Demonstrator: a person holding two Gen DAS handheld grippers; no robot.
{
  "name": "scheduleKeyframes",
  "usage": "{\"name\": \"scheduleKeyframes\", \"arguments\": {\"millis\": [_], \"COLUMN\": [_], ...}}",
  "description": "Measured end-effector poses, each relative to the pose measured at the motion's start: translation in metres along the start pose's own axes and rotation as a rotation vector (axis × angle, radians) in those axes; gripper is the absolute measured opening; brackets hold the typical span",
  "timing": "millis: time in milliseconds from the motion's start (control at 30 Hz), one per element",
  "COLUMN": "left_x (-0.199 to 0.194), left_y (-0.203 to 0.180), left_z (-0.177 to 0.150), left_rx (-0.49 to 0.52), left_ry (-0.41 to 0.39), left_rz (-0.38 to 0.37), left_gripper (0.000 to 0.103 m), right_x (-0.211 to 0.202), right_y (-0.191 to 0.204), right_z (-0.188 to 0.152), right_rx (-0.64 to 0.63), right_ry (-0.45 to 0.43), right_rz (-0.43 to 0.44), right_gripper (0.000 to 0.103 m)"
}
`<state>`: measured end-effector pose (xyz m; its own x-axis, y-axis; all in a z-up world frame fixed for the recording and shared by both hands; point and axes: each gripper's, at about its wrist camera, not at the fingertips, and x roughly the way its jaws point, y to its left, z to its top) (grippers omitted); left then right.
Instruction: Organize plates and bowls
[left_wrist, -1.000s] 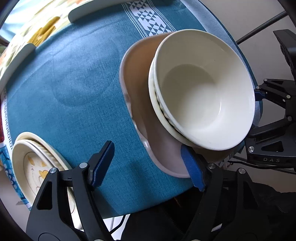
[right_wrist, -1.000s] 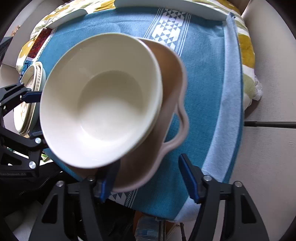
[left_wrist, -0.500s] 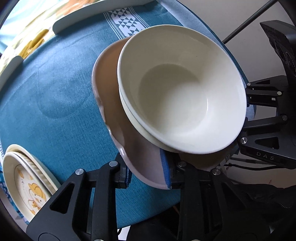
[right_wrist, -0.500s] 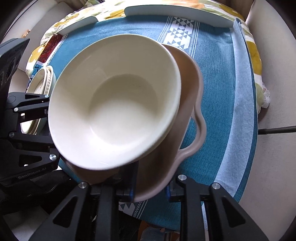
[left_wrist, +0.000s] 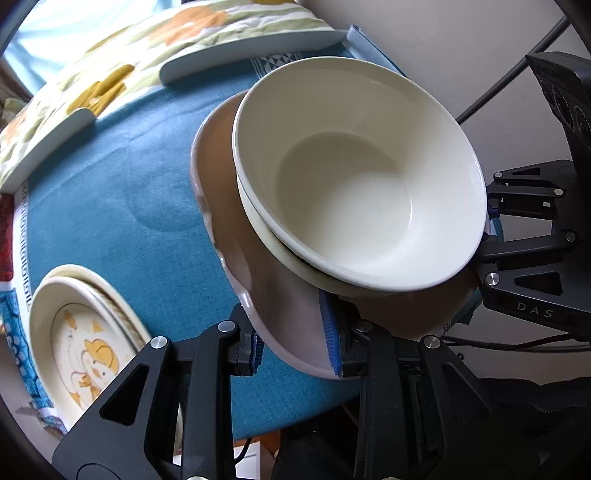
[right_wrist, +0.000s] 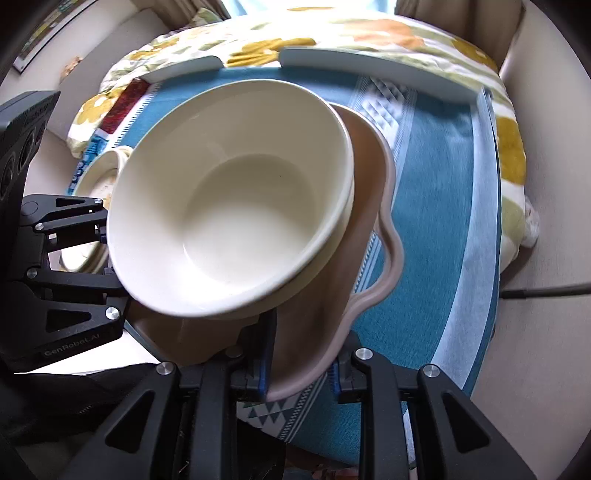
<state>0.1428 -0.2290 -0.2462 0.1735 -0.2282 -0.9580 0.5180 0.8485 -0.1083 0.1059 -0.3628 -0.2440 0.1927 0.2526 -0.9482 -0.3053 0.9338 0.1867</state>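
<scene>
Both the left gripper (left_wrist: 293, 339) and right gripper (right_wrist: 301, 363) are clamping opposite rims of the pink plate (left_wrist: 288, 314) carrying the stacked cream bowls (left_wrist: 354, 177), while the patterned plates (left_wrist: 81, 347) are lying to the left gripper's side on the table.

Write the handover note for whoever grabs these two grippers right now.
Left gripper: shut on the pink plate rim.
Right gripper: shut on the opposite rim of that plate.
The stacked cream bowls ride on the plate, tilted, above the blue cloth.
The patterned plates sit stacked at the table edge.
Done: both grips set. Left: carry level and set down.
</scene>
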Motion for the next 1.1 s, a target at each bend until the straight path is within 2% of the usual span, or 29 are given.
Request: {"name": "scheduleKeyframes", "arguments": {"millis": [267, 500, 800, 1100], "left_x": [-0.068, -0.1, -0.093, -0.072], "left_y": [0.041, 0.095, 0.161, 0.202], "left_z": [-0.022, -0.057, -0.112, -0.129], "left_rx": [-0.044, -0.038, 0.011, 0.03], "left_ry": [-0.059, -0.059, 0.004, 0.005], "left_rz": [0.073, 0.102, 0.11, 0.08], "left_gripper": [0.024, 0.024, 0.024, 0.024], "right_x": [-0.036, -0.032, 0.004, 0.037], "right_y": [0.057, 0.121, 0.196, 0.233], "right_z": [0.029, 0.043, 0.04, 0.048], "right_rx": [-0.114, -0.123, -0.042, 0.012], "right_ry": [-0.056, -0.078, -0.061, -0.056], "right_rz": [0.014, 0.018, 0.03, 0.001], "right_gripper": [0.022, 0.022, 0.022, 0.022]}}
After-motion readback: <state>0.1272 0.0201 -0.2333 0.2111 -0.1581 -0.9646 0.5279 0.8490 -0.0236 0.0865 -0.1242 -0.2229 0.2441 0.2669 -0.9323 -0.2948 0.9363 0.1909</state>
